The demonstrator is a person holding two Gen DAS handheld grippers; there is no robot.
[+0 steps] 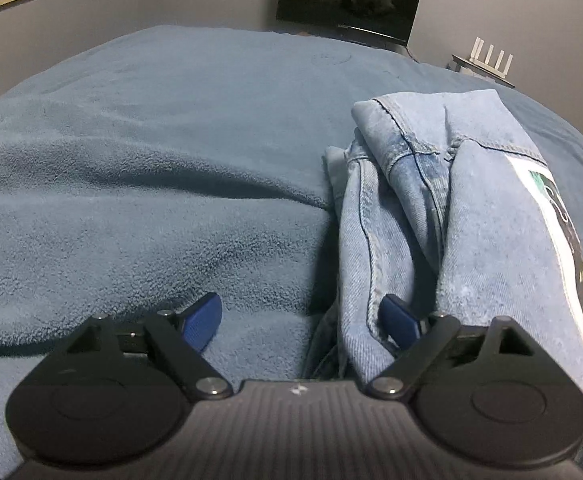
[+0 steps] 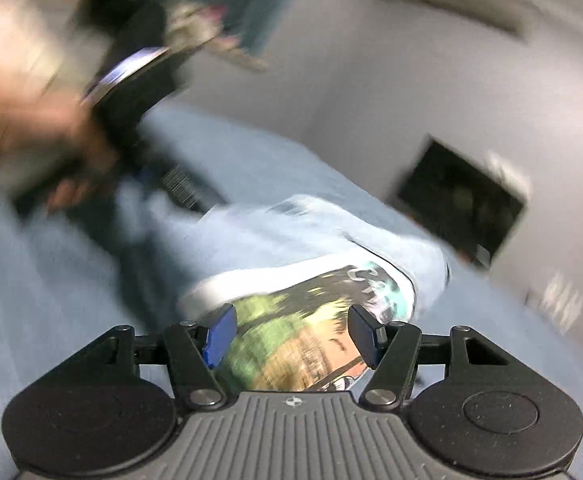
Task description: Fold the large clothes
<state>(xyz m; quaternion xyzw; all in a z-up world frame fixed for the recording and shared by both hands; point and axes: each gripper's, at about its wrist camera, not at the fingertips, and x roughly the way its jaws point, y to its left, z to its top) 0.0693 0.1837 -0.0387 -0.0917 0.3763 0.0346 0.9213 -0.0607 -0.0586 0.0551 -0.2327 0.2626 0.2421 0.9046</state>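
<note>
Folded denim jacket (image 1: 471, 220) is laid on the blue blanket (image 1: 151, 200) covering the bed. Left tongs (image 1: 303, 320) are spread wide at its edge; right tongs (image 2: 291, 332) are parted above its printed panel (image 2: 303, 320), nothing gripped.

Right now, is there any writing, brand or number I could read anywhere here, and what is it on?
None can be read.
Printed patch on the folded denim garment: pale lettering, cut off and too distorted.
Same patch in the right wrist view: blurred.
Dark screen: no text.
</note>
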